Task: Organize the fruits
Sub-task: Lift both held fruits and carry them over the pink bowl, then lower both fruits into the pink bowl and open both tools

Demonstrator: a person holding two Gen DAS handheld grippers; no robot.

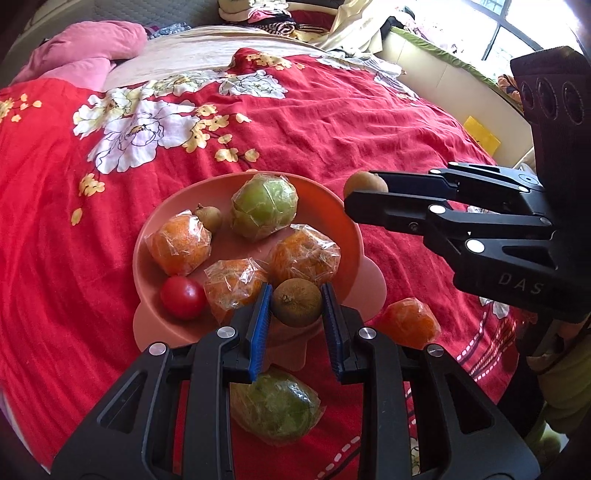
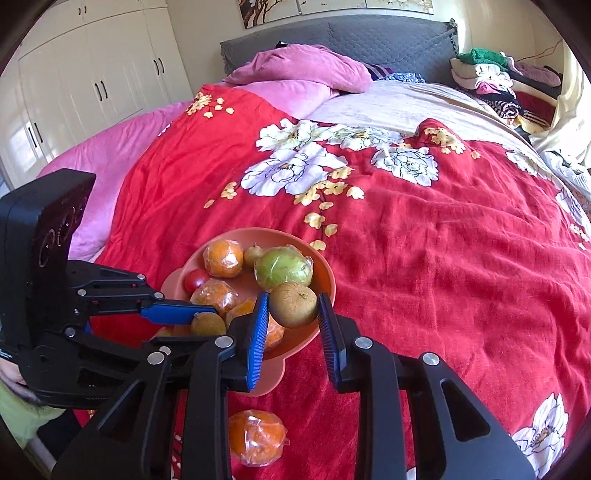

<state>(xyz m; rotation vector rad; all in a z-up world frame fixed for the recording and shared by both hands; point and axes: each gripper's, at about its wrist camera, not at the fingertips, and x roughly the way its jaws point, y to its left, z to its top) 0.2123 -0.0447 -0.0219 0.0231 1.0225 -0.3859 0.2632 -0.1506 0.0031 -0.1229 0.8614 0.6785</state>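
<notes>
Gripping one small brown fruit each, both grippers' jaws stand nearly closed.

a home bedroom. a wide bed (image 2: 424, 236) fills both views, spread with a red floral cover (image 2: 443, 258) printed with white and yellow blossoms. at 12 o'clock in the right wrist view stands a grey quilted headboard (image 2: 369, 37), with a pink pillow (image 2: 306, 66) leaning against it and a framed painting (image 2: 332, 5) on the wall above. at 10 o'clock cream wardrobe doors (image 2: 92, 74) with dark handles line the wall. at 2 o'clock a heap of folded clothes (image 2: 502, 81) sits at the bed's far corner. in the left wrist view a window (image 1: 509, 26) lets in daylight at 1 o'clock. a pink plate (image 2: 325, 266) of wrapped fruit rests directly on the cover.
</notes>
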